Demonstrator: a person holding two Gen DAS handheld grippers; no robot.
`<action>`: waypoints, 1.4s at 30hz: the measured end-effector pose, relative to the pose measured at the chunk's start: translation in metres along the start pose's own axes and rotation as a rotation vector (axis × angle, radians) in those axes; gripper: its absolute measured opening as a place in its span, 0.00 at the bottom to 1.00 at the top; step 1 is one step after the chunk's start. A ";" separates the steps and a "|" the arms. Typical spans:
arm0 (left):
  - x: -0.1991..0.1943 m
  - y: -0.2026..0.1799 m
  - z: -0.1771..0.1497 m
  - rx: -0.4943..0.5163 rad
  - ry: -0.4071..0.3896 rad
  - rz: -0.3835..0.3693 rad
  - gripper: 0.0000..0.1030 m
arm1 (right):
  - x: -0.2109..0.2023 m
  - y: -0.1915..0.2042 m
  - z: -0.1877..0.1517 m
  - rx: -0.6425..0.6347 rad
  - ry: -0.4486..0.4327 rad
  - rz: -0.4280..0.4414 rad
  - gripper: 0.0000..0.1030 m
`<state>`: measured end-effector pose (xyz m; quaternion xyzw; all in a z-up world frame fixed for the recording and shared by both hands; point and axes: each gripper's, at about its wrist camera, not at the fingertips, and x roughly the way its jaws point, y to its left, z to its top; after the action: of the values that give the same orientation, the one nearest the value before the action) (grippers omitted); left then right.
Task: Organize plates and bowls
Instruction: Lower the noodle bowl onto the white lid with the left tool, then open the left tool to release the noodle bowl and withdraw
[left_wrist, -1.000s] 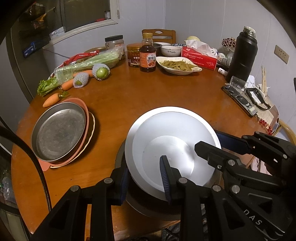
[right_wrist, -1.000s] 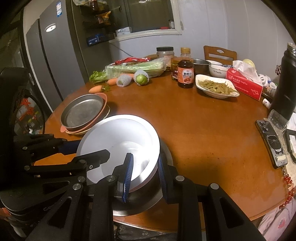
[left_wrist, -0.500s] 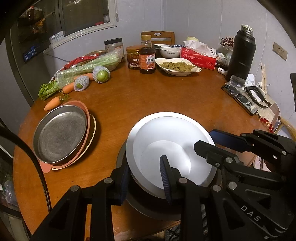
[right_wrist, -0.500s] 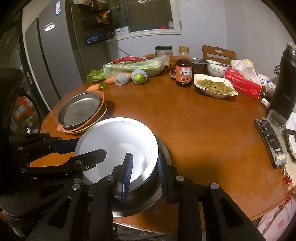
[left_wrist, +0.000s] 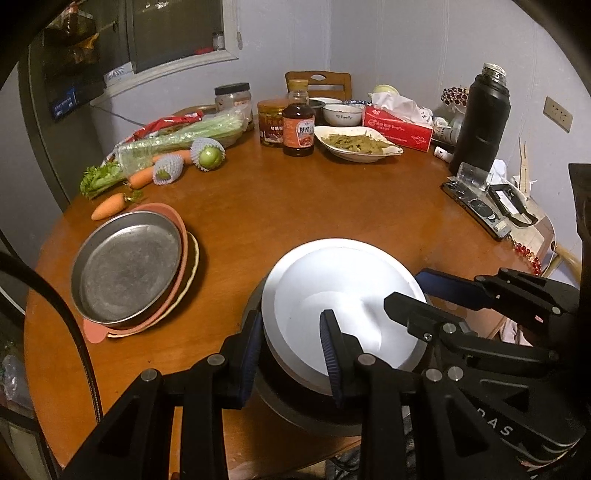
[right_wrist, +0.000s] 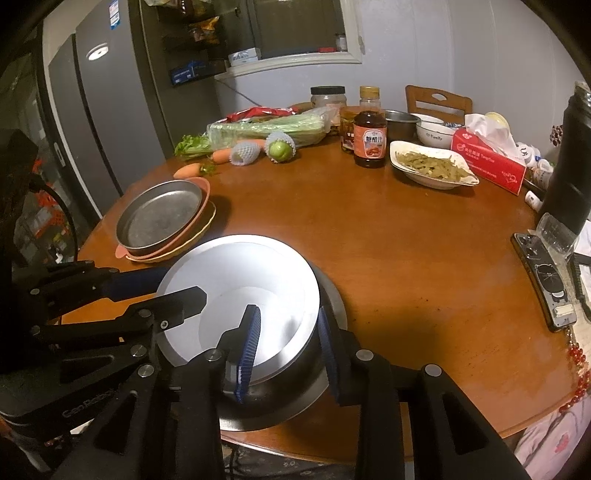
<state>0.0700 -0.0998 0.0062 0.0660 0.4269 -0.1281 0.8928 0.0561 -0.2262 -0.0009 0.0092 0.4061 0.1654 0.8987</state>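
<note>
A: Item one — white bowl?
B: Nested in a steel bowl at the near table edge.
A: Left gripper?
B: Pinching the white bowl's near-left rim.
A: Right gripper?
B: Astride the rims on the right, jaws opening; whether the pads touch, I cannot tell.
A: Plates?
B: Steel plate stacked on a pink plate — left, apart from the bowls.
</note>
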 end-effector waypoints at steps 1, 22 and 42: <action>-0.002 0.000 0.000 0.003 -0.005 0.001 0.31 | -0.001 0.001 0.000 0.000 -0.002 -0.004 0.34; -0.008 0.032 -0.008 -0.110 -0.014 -0.021 0.57 | -0.013 -0.017 0.006 0.073 -0.024 -0.037 0.53; 0.014 0.041 -0.016 -0.165 0.033 -0.076 0.65 | 0.007 -0.031 -0.005 0.159 0.047 -0.005 0.57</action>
<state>0.0781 -0.0594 -0.0140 -0.0221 0.4527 -0.1251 0.8826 0.0658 -0.2541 -0.0138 0.0758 0.4389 0.1307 0.8857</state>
